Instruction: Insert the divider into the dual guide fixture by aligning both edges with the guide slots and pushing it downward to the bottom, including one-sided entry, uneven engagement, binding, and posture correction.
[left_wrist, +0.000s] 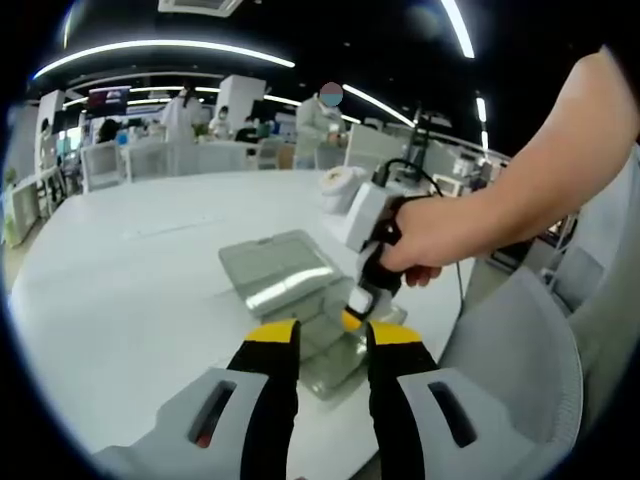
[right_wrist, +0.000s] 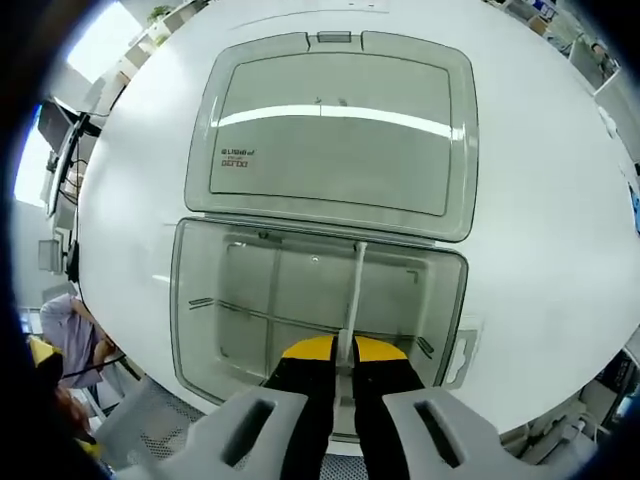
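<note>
While I'm pushing: right gripper (right_wrist: 340, 350) pinches divider (right_wrist: 353, 300) in the box (right_wrist: 200, 330).
Left gripper (left_wrist: 330, 335): jaws spread, idle.
Risk: tilt binds one slot.

Count on the white table (left_wrist: 130, 290): one clear plastic box (right_wrist: 300, 320), with one hinged lid (right_wrist: 330, 135) lying open. One divider (right_wrist: 353, 300) stands inside it. Two grippers: the left gripper (left_wrist: 330, 335) and the right gripper (right_wrist: 345, 350). One hand (left_wrist: 440, 240) shows. Background figures number perhaps four; too blurred to confirm.
</note>
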